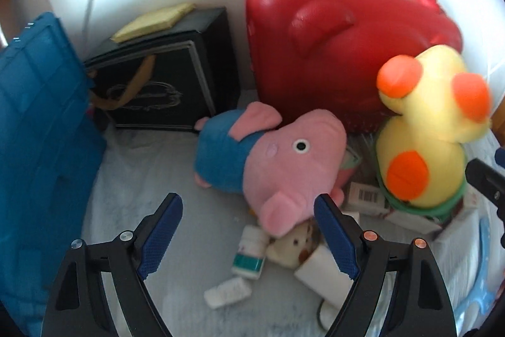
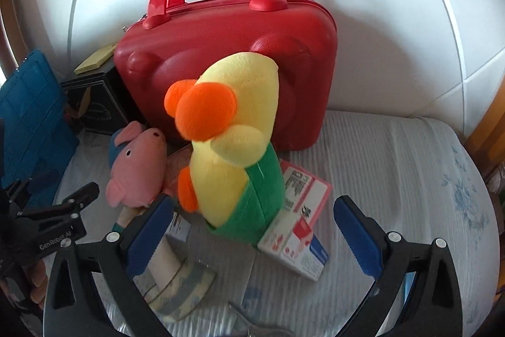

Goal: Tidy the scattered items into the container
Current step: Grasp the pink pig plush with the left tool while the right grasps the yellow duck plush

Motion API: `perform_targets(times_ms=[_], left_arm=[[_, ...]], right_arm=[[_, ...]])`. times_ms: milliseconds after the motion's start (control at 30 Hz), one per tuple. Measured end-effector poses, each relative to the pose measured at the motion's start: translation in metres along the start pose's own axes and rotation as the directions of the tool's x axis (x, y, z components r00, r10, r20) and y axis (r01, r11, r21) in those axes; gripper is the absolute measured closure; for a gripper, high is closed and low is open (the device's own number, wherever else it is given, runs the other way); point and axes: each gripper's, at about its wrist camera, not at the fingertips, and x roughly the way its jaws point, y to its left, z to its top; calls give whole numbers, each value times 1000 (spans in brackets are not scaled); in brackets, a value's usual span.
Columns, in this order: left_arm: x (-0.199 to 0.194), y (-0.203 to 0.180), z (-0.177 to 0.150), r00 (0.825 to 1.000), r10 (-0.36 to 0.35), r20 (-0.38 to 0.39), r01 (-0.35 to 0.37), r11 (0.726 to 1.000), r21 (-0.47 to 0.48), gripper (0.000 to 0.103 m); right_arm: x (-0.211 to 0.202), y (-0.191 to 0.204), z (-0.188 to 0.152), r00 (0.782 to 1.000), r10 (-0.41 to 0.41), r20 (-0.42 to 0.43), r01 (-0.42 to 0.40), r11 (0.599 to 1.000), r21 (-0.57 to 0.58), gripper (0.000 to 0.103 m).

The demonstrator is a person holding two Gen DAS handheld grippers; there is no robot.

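A yellow duck plush (image 2: 233, 147) with orange beak and green base stands upright on flat medicine boxes (image 2: 300, 220), in front of a shut red carry case (image 2: 227, 52). My right gripper (image 2: 254, 204) is open, its blue pads on either side of the duck's base and apart from it. A pink pig plush (image 1: 274, 160) in a blue shirt lies on the pale bedcover just beyond my open left gripper (image 1: 249, 204), which holds nothing. The duck (image 1: 426, 128) and the case (image 1: 341, 30) also show in the left wrist view.
A blue plastic crate (image 1: 41, 131) leans at the left, beside a black box (image 1: 164, 78). A white pill bottle (image 1: 249, 251), a small bear plush (image 1: 296, 245) and a white packet (image 1: 227, 292) lie near the left fingers. A white padded wall backs everything.
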Motion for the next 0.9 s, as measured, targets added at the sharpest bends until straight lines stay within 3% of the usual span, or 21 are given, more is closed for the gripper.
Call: perform_targets(times_ms=[133,233,300,400,567,667,900], left_arm=[[33,-13,6,999,-28,-24,29,999,20,17],[39,-21,9,999,-47,0,47,998,30,15],[39,-26,8,998,-67,-8,67,997,41,15],[37,-33,3,995,-93,-25,95,994,62,15],[37,-31,0,997,-79,-16,79,996,52,16],[38,-29,-1,997,-70,-11,70,997,45,27],[39,-26,-5,999,-49,1,49,998,30,34]], right_arm=[[37,3,12,1000,13,-13,-13,1000,-11,0],[61,7,13,999,15,-31,-16,1000,-27,0],[72,7,13,997,59,-38,-60,998,-12,0],[77,10,11,996,79,-38,-79,997,-18,0],[76,8,7,996,79,-30,-80,996,-34,0],[76,5,3,995,90,-49,-92,995,-29,0],[76,5,2,993,105,-51,-107,993,-46,0]])
